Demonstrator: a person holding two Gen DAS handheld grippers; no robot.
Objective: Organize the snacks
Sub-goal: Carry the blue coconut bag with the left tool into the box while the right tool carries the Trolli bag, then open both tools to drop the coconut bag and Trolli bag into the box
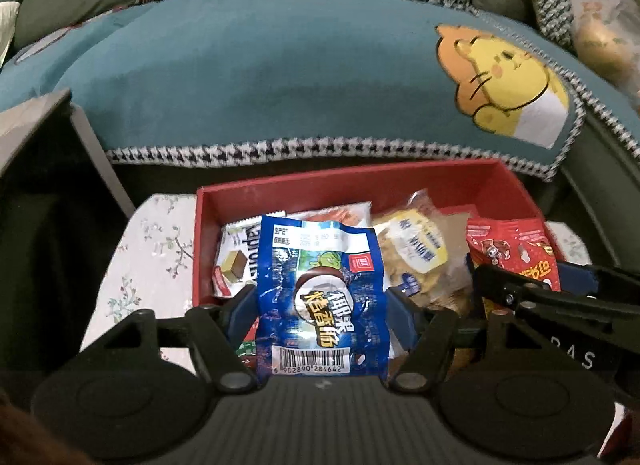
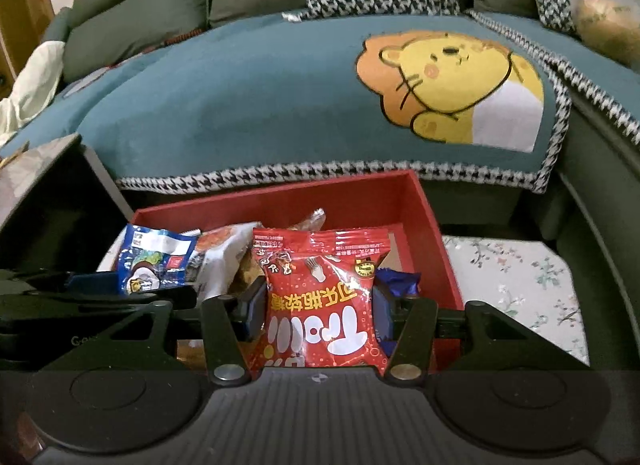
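Left tongs clamp a blue foil snack packet; right tongs clamp a red gummy-candy bag. Both packets held over the open red cardboard box of snacks on floral-cloth tabletop.

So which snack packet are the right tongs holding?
The shiny red plastic packet with white lettering, pinched by the right tongs; the left tongs hold the blue one.

One red box, two clamped snack packets.
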